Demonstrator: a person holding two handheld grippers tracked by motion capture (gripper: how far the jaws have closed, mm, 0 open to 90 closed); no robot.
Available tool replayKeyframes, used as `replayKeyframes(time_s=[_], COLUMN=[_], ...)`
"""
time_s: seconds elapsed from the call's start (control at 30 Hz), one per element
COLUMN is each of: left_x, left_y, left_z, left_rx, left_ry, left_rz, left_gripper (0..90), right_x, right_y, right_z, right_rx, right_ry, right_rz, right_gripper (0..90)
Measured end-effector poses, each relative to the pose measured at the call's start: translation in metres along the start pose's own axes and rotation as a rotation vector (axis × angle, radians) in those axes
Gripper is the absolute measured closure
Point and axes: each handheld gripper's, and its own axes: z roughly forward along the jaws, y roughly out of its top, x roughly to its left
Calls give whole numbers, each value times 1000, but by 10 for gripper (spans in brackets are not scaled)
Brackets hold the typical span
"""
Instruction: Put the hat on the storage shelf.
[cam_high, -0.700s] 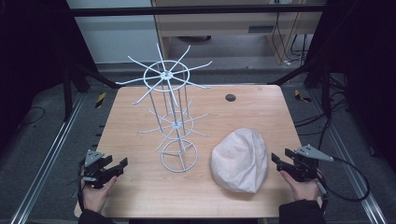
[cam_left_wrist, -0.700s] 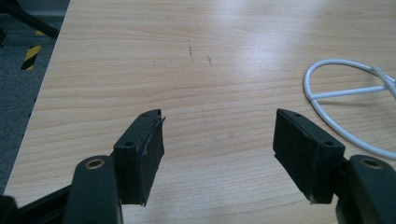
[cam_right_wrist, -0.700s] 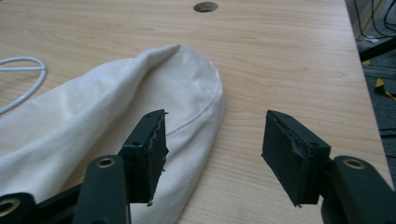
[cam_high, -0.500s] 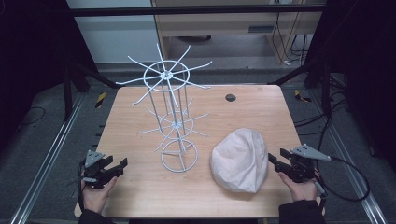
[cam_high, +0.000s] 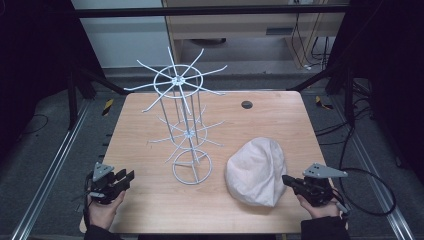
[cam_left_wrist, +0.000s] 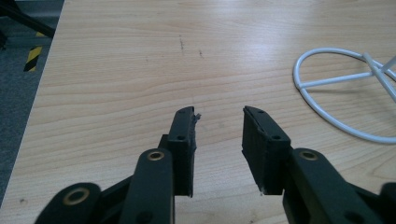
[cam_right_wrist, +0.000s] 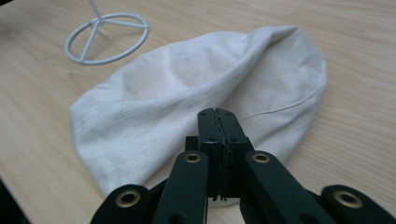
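Note:
An off-white cloth cap (cam_high: 255, 170) lies flat on the wooden table (cam_high: 280, 120), front right. To its left stands a white wire rack (cam_high: 182, 120) with spoked arms on two tiers and a ring base (cam_left_wrist: 327, 93). My right gripper (cam_high: 286, 179) is at the cap's right edge, jaws pressed together. In the right gripper view the shut tips (cam_right_wrist: 217, 114) sit over the cap (cam_right_wrist: 187, 88), with no cloth visibly pinched between them. My left gripper (cam_high: 127, 177) hovers open at the table's front left, with only bare wood between its jaws (cam_left_wrist: 219, 114).
A small black disc (cam_high: 246, 104) lies near the table's far edge. The rack's ring base (cam_right_wrist: 106, 39) sits just beyond the cap. Dark floor, metal rails and cables surround the table. Bare wood stretches between my left gripper and the rack.
My right gripper has slid left, up to the cap's edge. The left gripper, cap and rack have stayed put.

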Motion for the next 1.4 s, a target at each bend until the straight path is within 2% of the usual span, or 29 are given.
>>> replayKeyframes(time_s=[0.17,0.33,0.63,0.8,0.9,1.0,1.03,1.07,1.1,1.23,1.3,1.33,1.37,1.4], left_x=[-4,-11,-19,-27,-38,-42,-48,-48,-56,-65,-73,-73,-77,-77], left_y=[0,0,0,1,1,1,1,1,2,1,1,1,1,1], left_z=[-2,-2,-3,-5,-5,-4,-3,-3,-2,-2,-3,-3,-3,-3], left_rx=[8,18,26,21,14,20,19,19,17,20,15,15,14,14], left_ry=[-10,-34,-69,-94,-125,-141,-160,-160,-176,-194,-214,-214,-224,-224], left_rz=[17,34,53,69,82,98,111,111,123,143,153,153,157,157], left_gripper=[706,781,845,858,862,862,863,863,863,861,861,861,861,861], right_x=[10,15,21,26,32,34,36,36,37,36,33,33,28,28], right_y=[-5,-13,-13,-12,-11,-10,-9,-9,-9,-8,-7,-7,-6,-6], right_z=[6,14,22,26,33,35,37,37,39,35,30,30,26,26], right_rx=[49,84,90,79,71,68,70,70,67,50,23,23,-12,-12], right_ry=[53,80,111,142,171,181,187,187,193,194,190,190,169,169], right_rz=[-13,-20,-25,-23,-25,-29,-25,-25,-29,-20,-12,-12,3,3], right_gripper=[900,900,900,899,898,896,896,896,894,894,896,896,897,897])
